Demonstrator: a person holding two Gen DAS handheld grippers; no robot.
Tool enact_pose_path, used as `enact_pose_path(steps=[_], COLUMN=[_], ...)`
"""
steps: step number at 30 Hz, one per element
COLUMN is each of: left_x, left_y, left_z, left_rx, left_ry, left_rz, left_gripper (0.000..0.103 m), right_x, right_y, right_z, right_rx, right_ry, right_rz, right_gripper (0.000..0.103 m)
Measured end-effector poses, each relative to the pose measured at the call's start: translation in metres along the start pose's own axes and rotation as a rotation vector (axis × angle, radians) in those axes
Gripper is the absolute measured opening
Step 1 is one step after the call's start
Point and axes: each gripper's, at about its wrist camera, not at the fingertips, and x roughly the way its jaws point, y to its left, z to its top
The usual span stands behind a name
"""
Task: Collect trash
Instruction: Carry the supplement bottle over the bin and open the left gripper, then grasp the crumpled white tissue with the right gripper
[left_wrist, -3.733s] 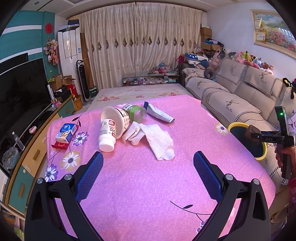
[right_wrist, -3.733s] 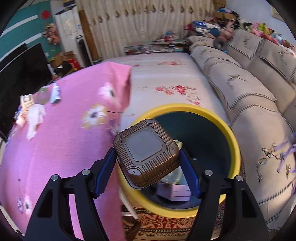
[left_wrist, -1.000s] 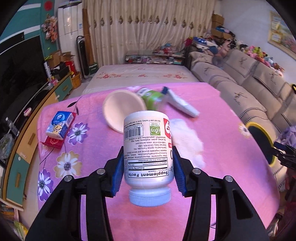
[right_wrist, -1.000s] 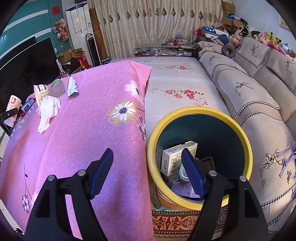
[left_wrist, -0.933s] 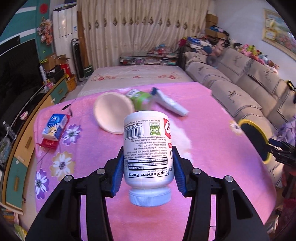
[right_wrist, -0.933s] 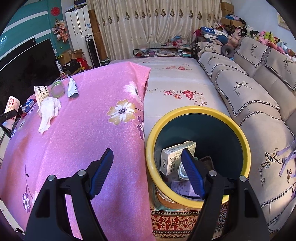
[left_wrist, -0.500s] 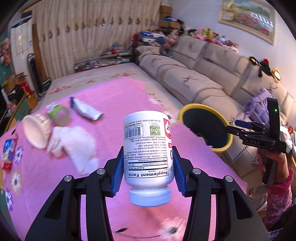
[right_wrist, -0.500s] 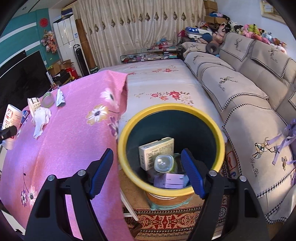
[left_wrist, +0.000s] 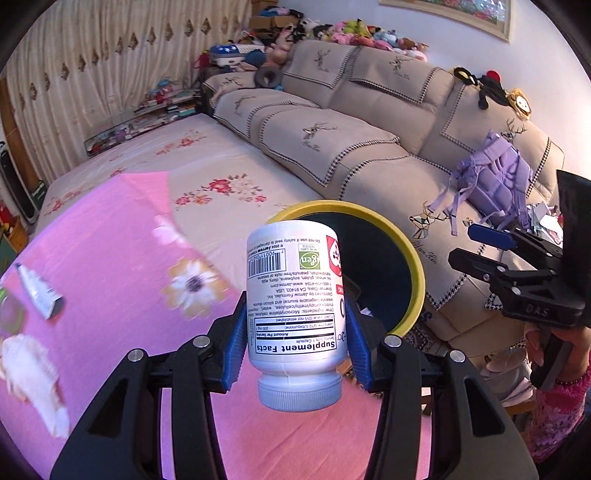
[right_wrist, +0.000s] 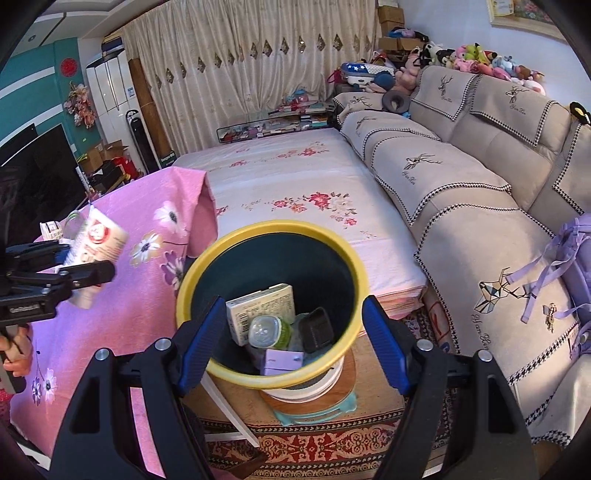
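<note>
My left gripper is shut on a white supplement bottle, held cap toward me over the pink table's right edge, just short of the yellow-rimmed trash bin. In the right wrist view the same bottle shows at the left, still left of the bin. My right gripper is open and empty, hovering over the bin, which holds a white box, a clear jar, a brown container and a purple box. On the table lie a white tissue and a tube.
A beige sofa runs along the right, with a purple bag on it. A floral-covered bed lies behind the bin. The bin stands on a round stool over a patterned rug. A TV is at the left.
My left gripper picked up the bottle and carried it right, from the table's trash pile to the bin. My right gripper dropped the brown container into the bin and stays open.
</note>
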Motion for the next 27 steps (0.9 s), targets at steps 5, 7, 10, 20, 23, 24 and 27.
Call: enact_pose_path(steps=[5,7,10,20,23,24,27], left_x=[0.048,0.066,0.083,0.0,-0.046,-0.062,-0.105], left_y=[-0.019,-0.023,-0.025,0.001,0.02,0.028,0.055], left_z=[0.028,0.038,0.047,0.025,0.002,-0.007,-0.041], left_rx=[0.02,0.018,-0.006,-0.066,-0.113,-0.132,-0.181], left_ry=[0.041,0.055,0.062,-0.098,-0.158,-0.175,-0.21], left_rz=[-0.021,-0.015,-0.008,0.078,0.11,0.128,0.184], left_gripper=[0.048,0.048,0.052,0.092,0.094,0.095,0.097], right_x=[0.003,0.005,0.007,0.015,0.018,0.019,0.02], right_y=[-0.021,-0.027,-0.03,-0.015,-0.002,0.004,0.022], right_z=[0.002,0.002,0.002,-0.002,-0.002,-0.002,-0.003], right_rx=[0.022,0.03,0.039,0.029,0.015,0.008,-0.013], right_ry=[0.007,0.011,0.017,0.027,0.031,0.032,0.033], right_rz=[-0.009,-0.012,-0.011,0.024,0.044,0.051,0.069], right_gripper=[0.072,0.072,0.072,0.072,0.072,0.072,0.072])
